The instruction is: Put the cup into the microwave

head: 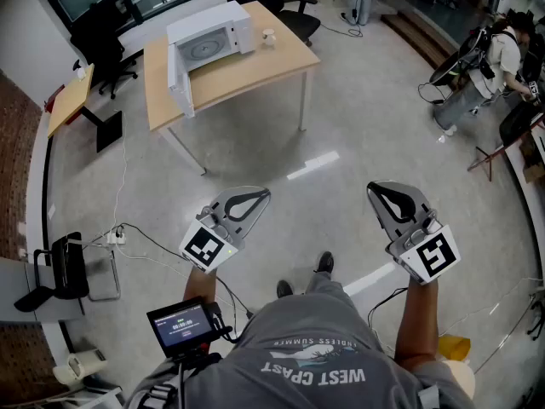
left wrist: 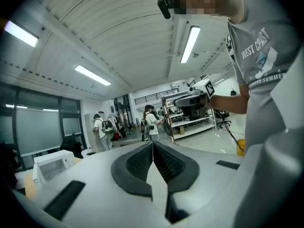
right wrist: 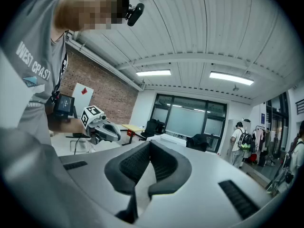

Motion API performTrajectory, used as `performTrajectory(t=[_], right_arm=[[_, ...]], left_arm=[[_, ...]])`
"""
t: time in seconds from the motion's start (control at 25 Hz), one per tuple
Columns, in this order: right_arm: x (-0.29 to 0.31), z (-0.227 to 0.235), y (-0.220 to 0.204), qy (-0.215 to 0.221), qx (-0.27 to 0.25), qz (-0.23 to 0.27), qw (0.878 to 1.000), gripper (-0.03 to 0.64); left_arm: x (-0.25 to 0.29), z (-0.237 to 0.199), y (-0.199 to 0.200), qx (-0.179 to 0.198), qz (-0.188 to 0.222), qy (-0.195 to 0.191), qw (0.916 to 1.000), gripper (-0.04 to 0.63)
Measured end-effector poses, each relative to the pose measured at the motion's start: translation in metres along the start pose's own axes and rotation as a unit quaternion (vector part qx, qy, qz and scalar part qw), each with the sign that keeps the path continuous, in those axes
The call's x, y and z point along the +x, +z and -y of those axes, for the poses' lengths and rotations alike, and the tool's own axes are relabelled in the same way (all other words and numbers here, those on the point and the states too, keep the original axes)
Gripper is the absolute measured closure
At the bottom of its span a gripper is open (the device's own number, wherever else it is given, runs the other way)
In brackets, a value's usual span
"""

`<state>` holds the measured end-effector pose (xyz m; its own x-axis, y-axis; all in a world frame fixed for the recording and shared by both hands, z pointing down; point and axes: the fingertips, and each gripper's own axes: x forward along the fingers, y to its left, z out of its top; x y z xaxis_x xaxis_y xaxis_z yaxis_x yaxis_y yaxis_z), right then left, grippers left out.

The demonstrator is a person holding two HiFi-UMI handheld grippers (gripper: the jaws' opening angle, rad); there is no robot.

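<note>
A small white cup (head: 267, 37) stands on the far wooden table (head: 264, 66), just right of the white microwave (head: 209, 40). The microwave's door (head: 180, 78) hangs open toward the table's left front corner. Both grippers are held level over the bare floor, well short of the table. My left gripper (head: 261, 194) has its jaws shut with nothing between them, as its own view shows (left wrist: 153, 145). My right gripper (head: 373, 189) is also shut and empty (right wrist: 149, 144). In the left gripper view the microwave (left wrist: 51, 163) shows small at the far left.
Black office chairs (head: 109, 45) stand behind the table. A second desk (head: 70, 99) is at the left. Cables and a power strip (head: 112, 238) lie on the floor by a black chair (head: 61, 269). People and equipment (head: 477, 66) are at the far right. A small screen (head: 181, 325) hangs at the person's waist.
</note>
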<state>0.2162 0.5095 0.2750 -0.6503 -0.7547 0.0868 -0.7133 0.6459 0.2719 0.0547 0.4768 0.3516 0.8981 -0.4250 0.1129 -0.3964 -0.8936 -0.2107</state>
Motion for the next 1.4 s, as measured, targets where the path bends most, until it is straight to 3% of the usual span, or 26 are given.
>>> performTrajectory(t=[0.52,0.76,1.04,1.4], right_arm=[[0.003,0.002,-0.004,0.003,0.004,-0.001,1.000,0.598],[0.000,0.004,-0.003,0.014,0.032,0.033,0.999,0.597],[0.019,0.110,-0.039,0.016,0.048,0.030,0.998,0.597],[0.006,0.192,-0.049,0.028,0.054,0.040,0.997,0.597]], left_arm=[[0.001,-0.003,0.000,0.001,-0.002,0.003,1.0000,0.574],[0.005,-0.001,-0.001,0.008,-0.006,0.003,0.9999,0.574],[0.098,-0.045,0.001,0.000,-0.020,0.020,0.9996,0.574],[0.165,-0.058,0.025,0.015,-0.029,0.043,0.9986,0.574]])
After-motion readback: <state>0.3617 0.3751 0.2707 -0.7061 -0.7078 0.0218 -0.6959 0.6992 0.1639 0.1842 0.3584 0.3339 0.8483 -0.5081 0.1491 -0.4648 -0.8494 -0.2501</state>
